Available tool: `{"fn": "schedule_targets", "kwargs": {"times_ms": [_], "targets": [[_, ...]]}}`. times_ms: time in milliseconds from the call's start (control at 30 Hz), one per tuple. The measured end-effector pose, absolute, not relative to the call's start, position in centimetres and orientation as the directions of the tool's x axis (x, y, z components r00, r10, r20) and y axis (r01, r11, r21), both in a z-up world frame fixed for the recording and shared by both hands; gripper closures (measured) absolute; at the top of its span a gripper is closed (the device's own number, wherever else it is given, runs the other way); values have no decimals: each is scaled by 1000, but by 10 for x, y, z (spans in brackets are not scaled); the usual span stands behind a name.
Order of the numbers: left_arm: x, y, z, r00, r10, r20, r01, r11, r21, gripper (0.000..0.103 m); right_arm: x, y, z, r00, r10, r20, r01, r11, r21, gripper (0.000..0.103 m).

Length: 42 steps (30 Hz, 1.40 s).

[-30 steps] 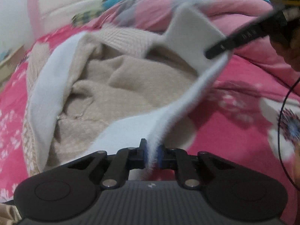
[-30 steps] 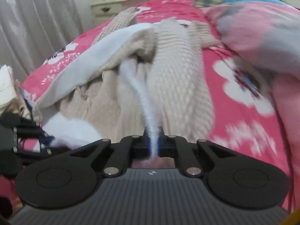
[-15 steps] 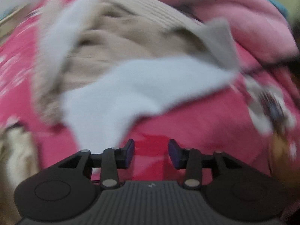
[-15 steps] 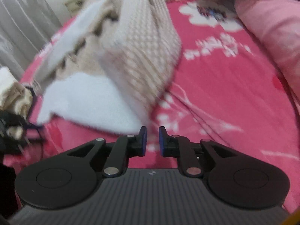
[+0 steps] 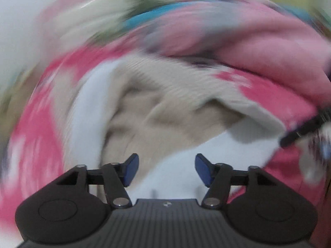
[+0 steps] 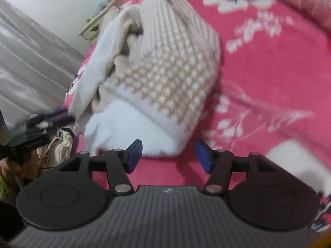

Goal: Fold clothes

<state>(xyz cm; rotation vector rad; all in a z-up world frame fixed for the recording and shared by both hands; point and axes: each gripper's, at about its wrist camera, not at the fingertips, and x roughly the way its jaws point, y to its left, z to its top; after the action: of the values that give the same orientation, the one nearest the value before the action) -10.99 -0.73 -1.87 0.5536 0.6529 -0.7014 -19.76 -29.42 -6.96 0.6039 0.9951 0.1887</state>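
My left gripper (image 5: 164,169) hangs over the bed, its blue-padded fingers (image 5: 130,170) spreading wider with nothing pinched between them; the white fleecy lining of the beige knitted sweater (image 5: 165,95) lies below the gap, untouched by either pad. That view is heavily smeared by motion, yet the sweater reads as a rumpled heap on the pink floral bedsheet (image 5: 275,92), with a pink quilt (image 5: 258,41) bunched behind it. At the right edge of that view, one dark finger of my right gripper shows beside the sweater's folded corner.

My right gripper (image 6: 169,157) is likewise opening, its fingers (image 6: 134,156) empty, held just short of the sweater's (image 6: 171,68) near edge. From here the sweater lies folded over itself on the bedsheet (image 6: 269,72), checked knit panel uppermost, white lining showing along its left and near sides. My left gripper (image 6: 39,130) appears blurred at the left, near a cream garment (image 6: 60,144). A small bedside cabinet (image 6: 97,24) stands by the grey curtain (image 6: 31,62).
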Motion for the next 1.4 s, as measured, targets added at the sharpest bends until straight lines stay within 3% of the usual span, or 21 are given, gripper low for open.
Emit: {"fn": "schedule_targets", "kwargs": {"times_ms": [133,333,367,400,500,633,767,1000,1167,1267,1333,1400], "targets": [[-106,-69,-45,571,-421,-705,820,255,512,38,-193,-297,-80,574,377,-727,155,822,549,46],[-91,-102,-55,509,-505,-697,855,209,474,38,-175,-301,-109,613,364,-701,211,780,589,47],[-91,-103,-57,509,-512,-692,854,197,482,38,-172,-300,-112,616,360,-700,206,785,585,60],[-91,-105,-60,510,-514,-690,851,189,489,38,-171,-299,-109,623,340,-705,183,813,553,89],[-85,-102,-68,492,-486,-723,870,228,438,38,-164,-308,-90,679,298,-671,133,849,512,95],[-87,-71,-61,456,-443,-772,884,323,338,38,-149,-327,-70,702,299,-646,97,859,503,96],[-95,-25,-52,383,-383,-841,889,400,223,35,-143,-343,-88,660,365,-657,193,763,617,90],[-95,3,-76,475,-242,-846,852,367,373,33,-144,-345,-115,639,477,-604,295,573,765,62],[-65,6,-100,450,-199,-870,856,374,357,31,-124,-338,-119,622,499,-604,291,569,769,54],[-55,8,-101,402,-222,-888,867,404,291,38,-118,-331,-121,621,495,-608,290,575,765,54],[-53,8,-100,358,-239,-903,875,425,234,60,-115,-328,-120,626,486,-610,292,580,761,57],[-53,8,-99,347,-241,-906,865,455,210,62,-108,-323,-111,625,477,-618,261,618,741,82]]}}
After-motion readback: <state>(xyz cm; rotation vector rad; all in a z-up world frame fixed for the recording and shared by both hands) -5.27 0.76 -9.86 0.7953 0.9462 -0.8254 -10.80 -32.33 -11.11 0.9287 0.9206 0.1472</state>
